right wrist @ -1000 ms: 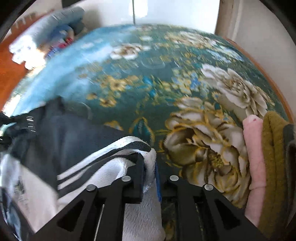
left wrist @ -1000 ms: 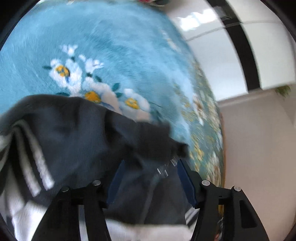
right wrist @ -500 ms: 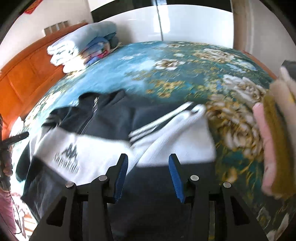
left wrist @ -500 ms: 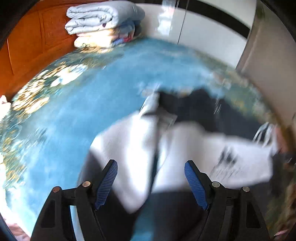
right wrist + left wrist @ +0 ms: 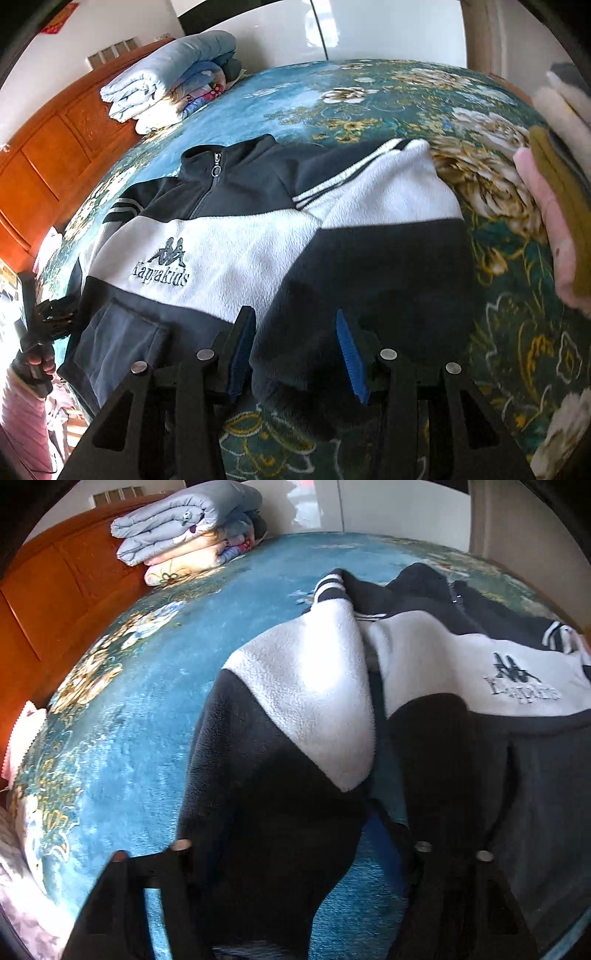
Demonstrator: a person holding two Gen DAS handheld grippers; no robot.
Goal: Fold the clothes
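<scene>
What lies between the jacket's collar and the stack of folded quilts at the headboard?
In the right wrist view, only bare floral bedspread separates the jacket collar from the folded quilts; nothing else rests on that stretch.

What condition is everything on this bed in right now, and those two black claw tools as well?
Jacket: spread front-up on the bed, zipper closed, both sleeves folded inward.
Left gripper: open, over the jacket's sleeve end.
Right gripper: open, holding nothing, sleeve cuff between its fingers.
Quilts: folded, stacked by the headboard.
Clothes pile: folded, stacked at the bed edge.
</scene>
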